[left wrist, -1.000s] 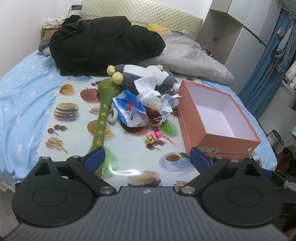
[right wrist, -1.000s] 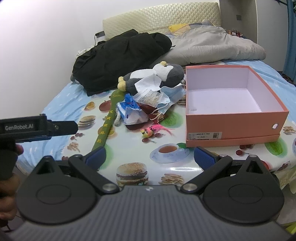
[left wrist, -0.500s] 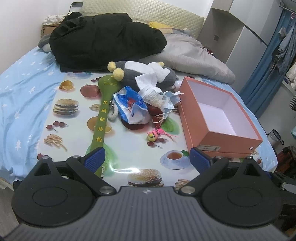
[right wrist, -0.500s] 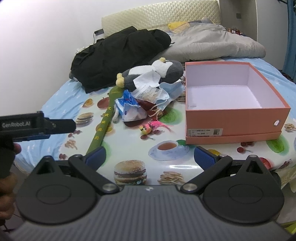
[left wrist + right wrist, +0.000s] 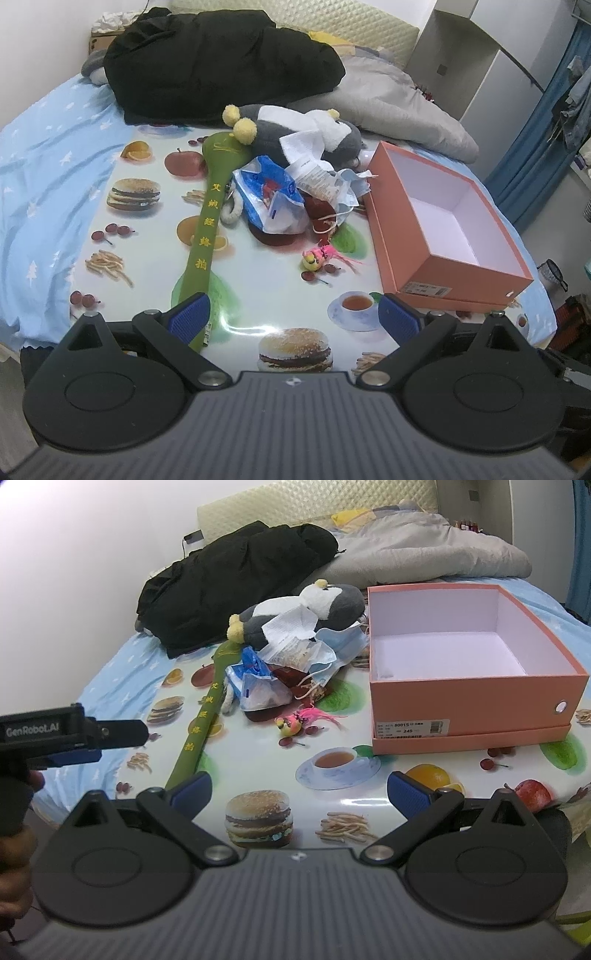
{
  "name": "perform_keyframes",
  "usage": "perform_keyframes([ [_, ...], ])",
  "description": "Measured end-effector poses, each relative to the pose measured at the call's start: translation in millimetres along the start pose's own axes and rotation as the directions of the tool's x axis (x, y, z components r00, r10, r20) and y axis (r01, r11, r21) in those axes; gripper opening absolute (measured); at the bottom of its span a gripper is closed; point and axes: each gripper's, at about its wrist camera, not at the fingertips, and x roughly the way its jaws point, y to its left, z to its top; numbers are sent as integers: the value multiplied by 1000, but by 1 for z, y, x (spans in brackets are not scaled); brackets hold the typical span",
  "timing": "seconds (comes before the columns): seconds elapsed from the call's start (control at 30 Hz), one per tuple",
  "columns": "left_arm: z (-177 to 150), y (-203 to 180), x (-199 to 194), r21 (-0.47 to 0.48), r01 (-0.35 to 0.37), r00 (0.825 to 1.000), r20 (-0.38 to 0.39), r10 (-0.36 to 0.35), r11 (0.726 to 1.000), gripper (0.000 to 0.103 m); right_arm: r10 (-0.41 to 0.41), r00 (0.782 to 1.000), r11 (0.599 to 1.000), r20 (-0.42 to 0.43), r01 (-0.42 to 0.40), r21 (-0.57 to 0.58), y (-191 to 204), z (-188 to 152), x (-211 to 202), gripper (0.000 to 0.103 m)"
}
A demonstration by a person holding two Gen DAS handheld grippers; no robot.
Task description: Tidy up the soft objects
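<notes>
Surroundings: I see a black coat [image 5: 221, 62] and a grey quilt [image 5: 402, 107] heaped at the head of the bed [image 5: 48, 173], behind the work area
Surface: a glossy food-print cloth [image 5: 280, 295] covers the bed where the items lie
Box: an orange shoebox [image 5: 476, 698] stands open to the right of the pile, white inside, nothing visible in it
Pile: a grey-and-white plush penguin [image 5: 295, 129] lies at the back, with a white tissue [image 5: 291, 622] draped over it
Pile, front: a blue-and-white plastic bag [image 5: 269, 199] and a blue face mask [image 5: 341, 650] sit against the plush, overlapping each other
Green item: a long green padded stick [image 5: 208, 236] with yellow characters runs from the pile toward the left tongs
Small item: a pink-and-yellow toy bird [image 5: 295, 723] lies alone, near the front of the pile
In the way: the loose wrappers and tissue lie on top of and in front of the plush
Left tongs [image 5: 293, 319]: spread wide, gripping nothing; the stick's near end lies just by the left blue pad
Right tongs [image 5: 299, 794]: spread wide, gripping nothing, above the cloth's near edge
Left unit from the right view: its black body shows at the left edge, held by a hand [image 5: 14, 845]
Hard to read: contents under the bag and mask are hidden; I cannot tell whether the left pad touches the stick
</notes>
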Motion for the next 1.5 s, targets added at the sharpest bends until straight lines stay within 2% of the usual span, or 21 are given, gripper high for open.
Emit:
perform_keyframes([
  [0.43, 6, 10, 20, -7, 1, 1000, 16, 0, 1000, 99, 11, 1000, 1000, -16, -11, -6, 1, 1, 16, 103],
  [0.6, 16, 19, 39, -58, 26, 1000, 13, -26, 998, 99, 37, 999, 999, -6, -37, -14, 2, 6, 29, 103],
  [0.87, 36, 26, 78, -61, 22, 1000, 1, -22, 998, 98, 47, 999, 999, -8, -47, -10, 1, 14, 60, 103],
  [1.03, 50, 29, 103, -43, 13, 1000, -5, -13, 999, 97, 56, 998, 997, -29, -57, -44, 8, 24, 90, 99],
  [1.23, 67, 40, 136, -53, 35, 999, 12, -35, 998, 89, 66, 997, 995, -27, -68, -70, 14, 40, 128, 98],
  [1.4, 77, 48, 167, -65, 69, 998, 10, -68, 995, 80, 61, 997, 993, -43, -65, -100, 17, 42, 158, 79],
  [1.5, 82, 51, 186, -75, 96, 995, 9, -95, 993, 74, 46, 998, 994, -49, -51, -97, 14, 39, 176, 78],
])
